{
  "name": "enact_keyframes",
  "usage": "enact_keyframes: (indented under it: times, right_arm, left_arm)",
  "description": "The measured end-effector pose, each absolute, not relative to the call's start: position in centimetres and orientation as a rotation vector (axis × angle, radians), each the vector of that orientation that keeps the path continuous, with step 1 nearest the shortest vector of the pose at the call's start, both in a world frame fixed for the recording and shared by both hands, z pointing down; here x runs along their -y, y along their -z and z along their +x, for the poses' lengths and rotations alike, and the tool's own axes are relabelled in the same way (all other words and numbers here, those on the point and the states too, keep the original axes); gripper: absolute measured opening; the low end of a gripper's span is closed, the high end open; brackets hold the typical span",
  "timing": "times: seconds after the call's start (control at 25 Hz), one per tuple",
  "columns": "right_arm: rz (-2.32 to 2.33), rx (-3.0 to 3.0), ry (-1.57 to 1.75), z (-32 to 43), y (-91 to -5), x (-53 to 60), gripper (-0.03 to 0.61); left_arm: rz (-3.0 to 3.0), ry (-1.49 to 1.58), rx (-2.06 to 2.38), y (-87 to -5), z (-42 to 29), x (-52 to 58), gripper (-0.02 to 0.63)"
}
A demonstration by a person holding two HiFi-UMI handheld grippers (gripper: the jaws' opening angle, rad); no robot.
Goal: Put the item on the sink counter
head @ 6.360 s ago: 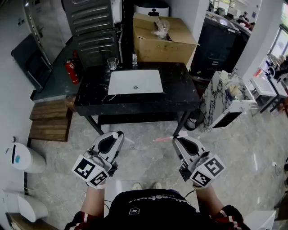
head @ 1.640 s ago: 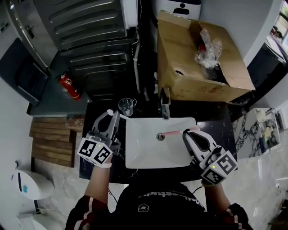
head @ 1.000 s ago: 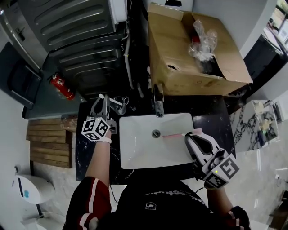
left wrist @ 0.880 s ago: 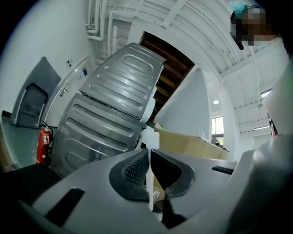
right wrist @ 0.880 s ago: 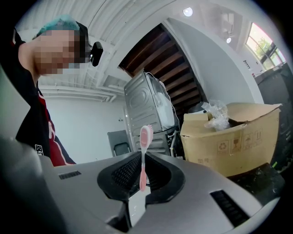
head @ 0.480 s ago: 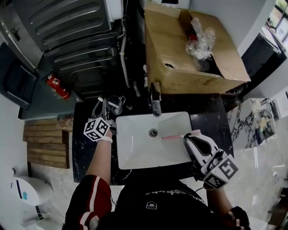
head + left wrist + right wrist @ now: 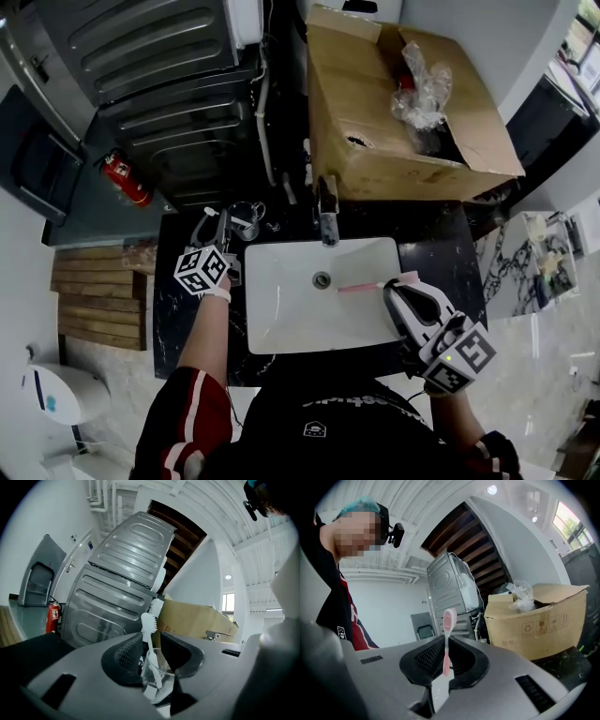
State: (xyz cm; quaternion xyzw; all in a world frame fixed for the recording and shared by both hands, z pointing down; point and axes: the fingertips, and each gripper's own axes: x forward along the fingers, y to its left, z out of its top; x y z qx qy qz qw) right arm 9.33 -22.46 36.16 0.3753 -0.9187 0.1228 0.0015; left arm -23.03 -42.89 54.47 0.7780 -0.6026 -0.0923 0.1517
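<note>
At the back edge of the surface (image 7: 436, 262), toward its left corner, my left tongs (image 7: 217, 225) are opening. The jaws stand apart around the white toothbrush (image 7: 149, 623), which stands in the glass (image 7: 157, 679), and the pads do not press it. My right tongs (image 7: 446, 653) are closed on the pink toothbrush (image 7: 359, 286) and hold it level over the right side of the sink basin (image 7: 281, 323).

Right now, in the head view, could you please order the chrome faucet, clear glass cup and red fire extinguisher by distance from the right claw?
1. Chrome faucet, behind the basin.
2. Clear glass cup, left of the basin.
3. Red fire extinguisher, far left, off the counter.
</note>
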Motion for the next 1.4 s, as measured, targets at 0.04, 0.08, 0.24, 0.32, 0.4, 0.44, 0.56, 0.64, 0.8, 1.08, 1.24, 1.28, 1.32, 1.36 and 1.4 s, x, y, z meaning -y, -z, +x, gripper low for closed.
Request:
enact_keyframes:
  times: [0.04,0.08,0.24,0.32,0.4,0.44,0.56,0.64,0.8,1.08,1.24,1.28,1.32,1.36,1.4]
  right_arm:
    - [1.173,2.881,-0.382,9.4,-36.2,22.5,0.055]
    - [1.168,2.882,-0.380,9.3,-36.2,22.5,0.055]
    - [1.152,2.897,-0.376,9.0,-36.0,22.6,0.055]
    - [1.145,2.901,-0.377,8.9,-36.1,22.7,0.055]
    - [1.136,2.907,-0.378,8.8,-36.1,22.8,0.055]
    - [1.131,2.911,-0.379,8.7,-36.1,22.9,0.055]
    - [1.116,2.924,-0.383,8.6,-36.1,23.2,0.055]
    - [1.106,2.941,-0.389,8.3,-35.8,23.3,0.055]
    - [1.075,2.969,-0.384,7.8,-35.4,23.8,0.055]
    - [1.036,3.011,-0.363,6.9,-34.5,24.5,0.055]
    - [1.014,3.038,-0.365,6.5,-34.0,24.8,0.055]
    - [1.014,3.044,-0.363,6.5,-33.8,24.8,0.055]
    - [1.014,3.051,-0.360,6.5,-33.6,24.8,0.055]
    - [1.014,3.058,-0.354,6.4,-33.4,24.7,0.055]
    - [1.015,3.064,-0.347,6.4,-33.2,24.6,0.055]
  left_arm:
    - [2.232,0.260,1.728,-54.5,-23.1,42.8,0.123]
    - [2.230,0.252,1.728,-54.5,-23.2,42.8,0.136]
    - [2.216,0.230,1.740,-54.7,-23.7,42.3,0.169]
    - [2.209,0.226,1.745,-54.8,-24.0,41.9,0.172]
    - [2.207,0.222,1.744,-54.7,-24.4,41.2,0.172]
    - [2.210,0.219,1.741,-54.6,-24.4,40.8,0.172]
    - [2.240,0.202,1.736,-54.2,-24.1,38.3,0.172]
    - [2.265,0.207,1.740,-53.5,-23.7,36.3,0.170]
    - [2.411,0.153,1.748,-50.2,-22.3,33.6,0.150]
    - [2.701,0.136,1.781,-40.3,-19.4,30.6,0.058]
    - [2.770,0.192,1.772,-36.0,-17.8,29.2,0.032]
    - [2.779,0.200,1.756,-35.3,-17.4,28.9,0.027]
    - [2.786,0.205,1.731,-34.7,-16.9,28.6,0.021]
    - [2.794,0.206,1.697,-34.3,-16.4,28.3,0.016]
    - [2.805,0.203,1.654,-34.0,-15.9,27.9,0.015]
